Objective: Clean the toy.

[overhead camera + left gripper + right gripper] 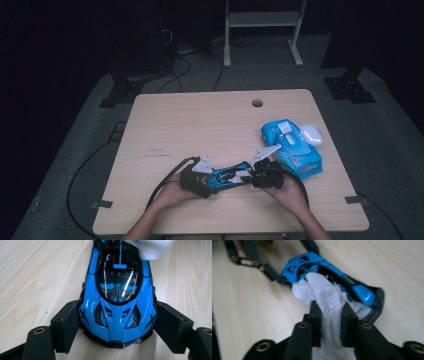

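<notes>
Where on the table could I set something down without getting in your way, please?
The far left half of the table is bare, from the cable hole to the left edge. It is crowded near you, where the left gripper clamps the blue toy car, and at right by the wipes pack.

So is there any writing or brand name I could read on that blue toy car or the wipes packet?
None can be read.
Blue toy car: no lettering shows, just X-shaped marks on its front corners.
Wipes packet: a small red patch of print, too small and blurred to read.
White wipe: blank.
</notes>
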Action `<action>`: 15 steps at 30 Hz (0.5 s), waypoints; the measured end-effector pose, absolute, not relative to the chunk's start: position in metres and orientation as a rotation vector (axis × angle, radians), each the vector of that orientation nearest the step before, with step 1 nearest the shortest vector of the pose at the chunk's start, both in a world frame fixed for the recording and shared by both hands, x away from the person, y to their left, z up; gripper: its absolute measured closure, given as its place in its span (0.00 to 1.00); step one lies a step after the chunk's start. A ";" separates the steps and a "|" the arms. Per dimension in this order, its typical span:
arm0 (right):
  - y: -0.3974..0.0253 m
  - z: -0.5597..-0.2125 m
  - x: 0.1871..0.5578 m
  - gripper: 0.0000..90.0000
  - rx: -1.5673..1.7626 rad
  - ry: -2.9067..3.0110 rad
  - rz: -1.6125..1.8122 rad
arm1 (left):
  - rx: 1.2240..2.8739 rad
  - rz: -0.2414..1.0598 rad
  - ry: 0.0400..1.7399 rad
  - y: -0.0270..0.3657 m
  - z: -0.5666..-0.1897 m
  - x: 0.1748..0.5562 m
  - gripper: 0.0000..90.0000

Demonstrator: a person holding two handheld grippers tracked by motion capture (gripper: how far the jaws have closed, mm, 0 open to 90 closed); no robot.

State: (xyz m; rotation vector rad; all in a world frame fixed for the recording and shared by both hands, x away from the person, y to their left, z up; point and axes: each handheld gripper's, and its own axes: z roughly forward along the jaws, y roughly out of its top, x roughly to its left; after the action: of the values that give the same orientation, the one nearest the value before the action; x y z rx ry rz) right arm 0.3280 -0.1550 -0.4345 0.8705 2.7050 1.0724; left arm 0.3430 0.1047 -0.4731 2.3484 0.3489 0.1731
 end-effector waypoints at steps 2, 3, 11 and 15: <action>-0.153 -0.436 0.332 0.73 0.891 2.681 1.079 | 2.347 0.171 0.347 0.105 -0.473 0.343 0.28; -0.151 -0.437 0.334 0.73 0.881 2.674 1.069 | 2.347 0.170 0.347 0.105 -0.473 0.343 0.28; -0.152 -0.441 0.335 0.87 0.873 2.628 1.049 | 2.348 0.148 0.368 0.102 -0.474 0.345 0.27; -0.160 -0.441 0.331 0.89 0.902 2.587 1.062 | 2.354 0.159 0.368 0.101 -0.474 0.344 0.27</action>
State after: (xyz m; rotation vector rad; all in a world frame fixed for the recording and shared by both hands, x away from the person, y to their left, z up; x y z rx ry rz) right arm 0.3313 -0.1601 -0.4406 0.9019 2.5867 1.0620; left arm 0.3444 0.1009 -0.4740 2.3544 0.3676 0.1588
